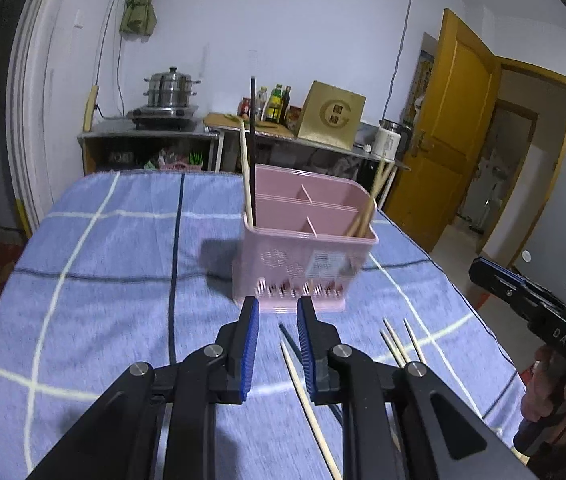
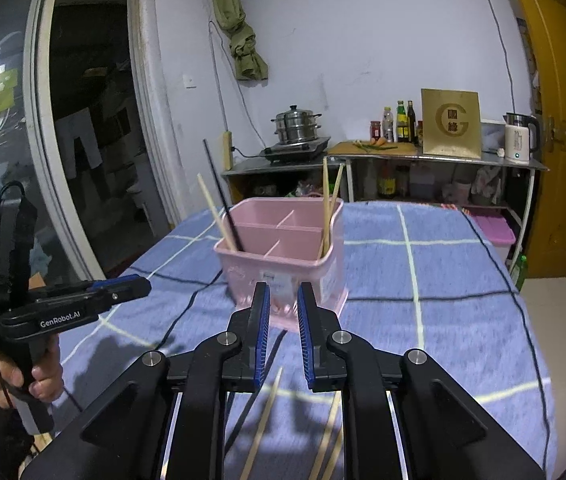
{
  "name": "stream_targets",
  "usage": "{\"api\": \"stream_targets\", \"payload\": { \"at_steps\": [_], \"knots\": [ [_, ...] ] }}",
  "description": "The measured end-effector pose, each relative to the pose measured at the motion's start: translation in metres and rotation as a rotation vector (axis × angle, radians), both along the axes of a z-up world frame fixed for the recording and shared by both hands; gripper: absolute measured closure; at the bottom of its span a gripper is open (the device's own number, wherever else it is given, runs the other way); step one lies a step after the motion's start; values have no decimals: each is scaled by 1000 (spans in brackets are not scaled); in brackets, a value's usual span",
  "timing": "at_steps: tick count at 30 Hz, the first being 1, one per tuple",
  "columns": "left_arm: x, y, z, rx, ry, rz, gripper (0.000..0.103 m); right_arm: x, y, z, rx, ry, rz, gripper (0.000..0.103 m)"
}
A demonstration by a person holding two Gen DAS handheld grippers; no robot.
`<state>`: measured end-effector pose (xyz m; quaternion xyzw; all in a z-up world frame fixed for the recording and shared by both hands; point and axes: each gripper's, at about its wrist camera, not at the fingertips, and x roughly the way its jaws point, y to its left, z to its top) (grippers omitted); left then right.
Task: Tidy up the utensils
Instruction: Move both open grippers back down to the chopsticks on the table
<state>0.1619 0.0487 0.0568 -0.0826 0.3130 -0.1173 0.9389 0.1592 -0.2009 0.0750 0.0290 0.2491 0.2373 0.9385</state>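
Down at the near edge, both pairs of tongs hang over loose chopsticks on the desk. The left tongs (image 1: 278,308) stand slightly apart with nothing between the pads; so do the right tongs (image 2: 283,294), still easing wider. Under them lie pale wooden chopsticks (image 1: 309,404) and a black chopstick (image 2: 261,376), their near ends cut off by the black arms. A hand (image 2: 23,372) grips the left handle; its sleeve is lost in shadow.

Just beyond stands the pink holder (image 1: 303,256), upright on the blue checked cloth (image 1: 123,248). One pale and one black stick stand in its left front compartment, two pale ones in the right. The label on its front is too blurred to read.

Farther back, a steamer pot (image 2: 297,124) sits on a cooktop, bottles (image 2: 401,120) beside a gold box (image 2: 450,123), a white kettle (image 2: 519,142), and a yellow door (image 1: 449,120).
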Motion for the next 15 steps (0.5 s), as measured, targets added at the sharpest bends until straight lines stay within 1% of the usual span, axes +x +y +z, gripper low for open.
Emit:
{"api": "stream_targets", "payload": {
  "at_steps": [8, 15],
  "knots": [
    [-29, -11, -20, 7, 37, -14, 84, -26, -6, -15, -8, 26, 3, 88],
    [-36, -16, -34, 7, 72, -14, 84, -35, -16, -27, -1, 56, -7, 88]
  ]
}}
